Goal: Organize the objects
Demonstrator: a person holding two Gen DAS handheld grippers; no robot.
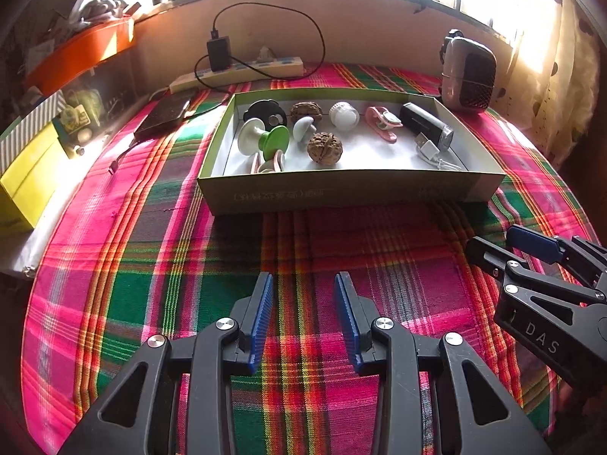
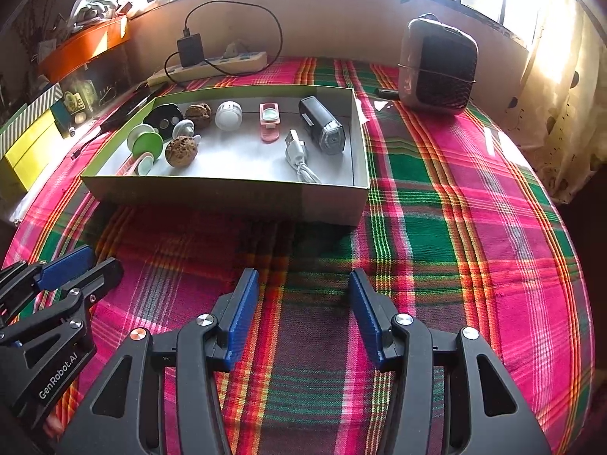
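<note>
A shallow green cardboard box (image 1: 341, 193) (image 2: 227, 197) sits on the plaid cloth ahead of both grippers. Inside lie two walnuts (image 1: 324, 148) (image 2: 181, 151), a green and white spool (image 1: 265, 139) (image 2: 145, 143), a white round cap (image 1: 343, 115) (image 2: 228, 114), a pink clip (image 1: 382, 123) (image 2: 269, 126), a black rectangular device (image 1: 426, 124) (image 2: 321, 126) and a white USB cable (image 1: 432, 153) (image 2: 299, 159). My left gripper (image 1: 303, 284) hovers open over bare cloth in front of the box. My right gripper (image 2: 303, 284) is open too, nothing between its fingers.
A small heater (image 1: 468, 74) (image 2: 436, 68) stands at the back right. A power strip with a black charger (image 1: 235, 70) (image 2: 205, 62) lies along the back wall. Yellow boxes (image 1: 26, 182) and an orange tray (image 1: 79, 53) crowd the left edge. A dark phone (image 1: 163, 115) lies left of the box.
</note>
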